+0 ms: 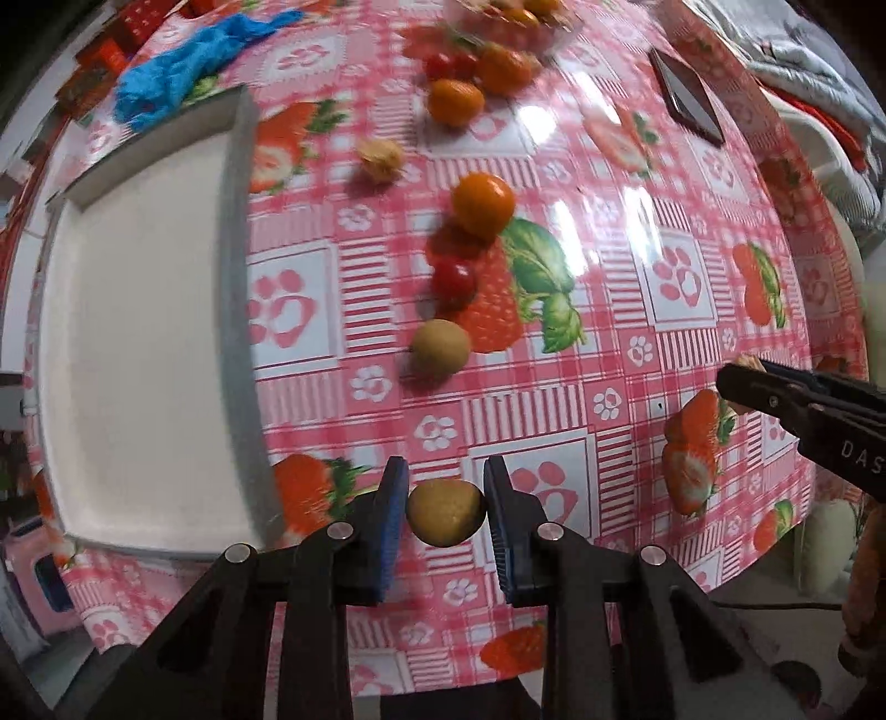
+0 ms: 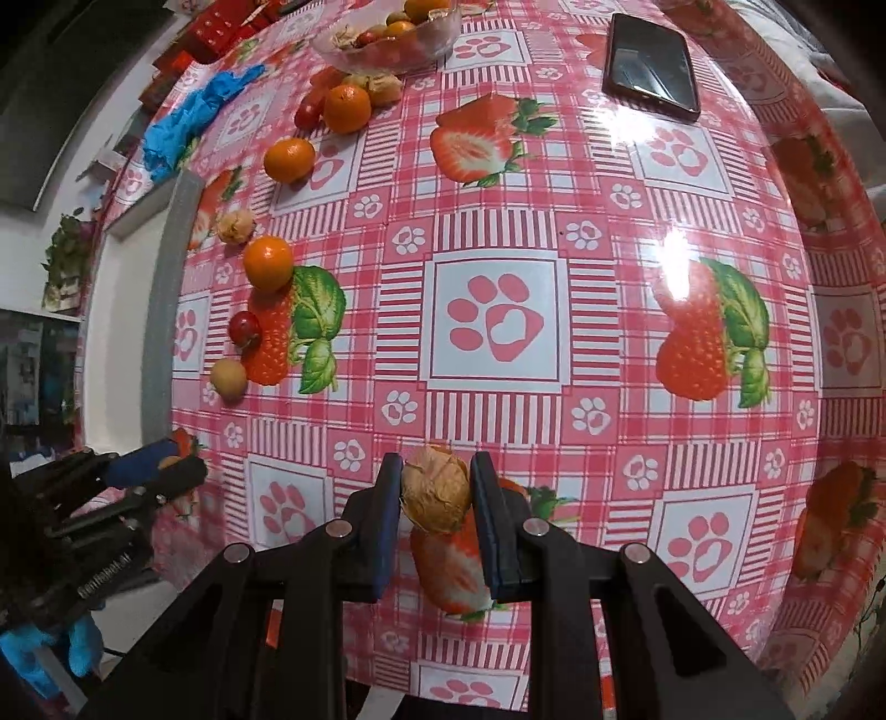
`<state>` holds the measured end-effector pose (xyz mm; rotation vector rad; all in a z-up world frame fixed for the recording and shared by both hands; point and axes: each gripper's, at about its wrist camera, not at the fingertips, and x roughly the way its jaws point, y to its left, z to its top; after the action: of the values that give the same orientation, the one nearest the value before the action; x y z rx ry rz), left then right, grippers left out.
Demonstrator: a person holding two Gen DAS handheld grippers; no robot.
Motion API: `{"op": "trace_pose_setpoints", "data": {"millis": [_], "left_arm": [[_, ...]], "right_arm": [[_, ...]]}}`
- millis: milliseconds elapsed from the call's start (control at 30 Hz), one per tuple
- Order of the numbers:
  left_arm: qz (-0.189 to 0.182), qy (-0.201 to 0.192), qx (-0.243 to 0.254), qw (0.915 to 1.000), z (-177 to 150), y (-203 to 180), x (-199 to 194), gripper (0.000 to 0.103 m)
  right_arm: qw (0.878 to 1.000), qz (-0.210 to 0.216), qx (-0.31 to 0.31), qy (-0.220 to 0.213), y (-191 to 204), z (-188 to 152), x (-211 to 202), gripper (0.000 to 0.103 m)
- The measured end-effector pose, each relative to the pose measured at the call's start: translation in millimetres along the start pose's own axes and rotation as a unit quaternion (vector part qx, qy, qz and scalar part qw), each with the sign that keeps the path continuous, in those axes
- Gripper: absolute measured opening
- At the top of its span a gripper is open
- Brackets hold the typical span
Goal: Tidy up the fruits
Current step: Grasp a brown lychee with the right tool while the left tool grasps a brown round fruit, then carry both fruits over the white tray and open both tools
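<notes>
two claws (image 1: 446, 512) (image 2: 437, 495) clamp small fruits.

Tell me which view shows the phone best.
The right wrist view: the phone lies whole, sharp and face up near the top edge. The left wrist view shows the phone only as a narrow, slanted, blurred shape.

I count on the cloth outside the bowl (image 2: 387, 47): 3 oranges (image 2: 268, 263), 2 clear cherry tomatoes (image 2: 244, 328), 2 husked physalis (image 2: 235, 224), 1 round tan fruit (image 2: 227, 378). Held: 1 tan fruit (image 1: 446, 512), 1 husked one (image 2: 436, 490). Also 1 tray (image 1: 138, 332), 1 phone (image 2: 650, 66), 1 blue glove (image 2: 188, 124). Bowl contents: can't count.
</notes>
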<state>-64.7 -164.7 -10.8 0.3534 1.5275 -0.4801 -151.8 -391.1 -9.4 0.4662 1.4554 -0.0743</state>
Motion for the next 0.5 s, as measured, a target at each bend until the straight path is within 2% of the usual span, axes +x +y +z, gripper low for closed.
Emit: {"op": "trace_pose_setpoints", "data": {"millis": [200, 333, 500], "left_arm": [[0.019, -0.018, -0.049, 0.9985, -16, 40, -35, 0.029], [0.026, -0.047, -0.105, 0.9930, -27, 63, -48, 0.029], [0.033, -0.072, -0.141, 0.9869, -28, 102, -55, 0.029]], "right_arm": [[1.000, 0.015, -0.027, 0.003, 16, 10, -10, 0.027], [0.998, 0.022, -0.066, 0.007, 50, 27, -5, 0.027], [0.994, 0.025, -0.106, -0.007, 101, 41, -10, 0.027]]}}
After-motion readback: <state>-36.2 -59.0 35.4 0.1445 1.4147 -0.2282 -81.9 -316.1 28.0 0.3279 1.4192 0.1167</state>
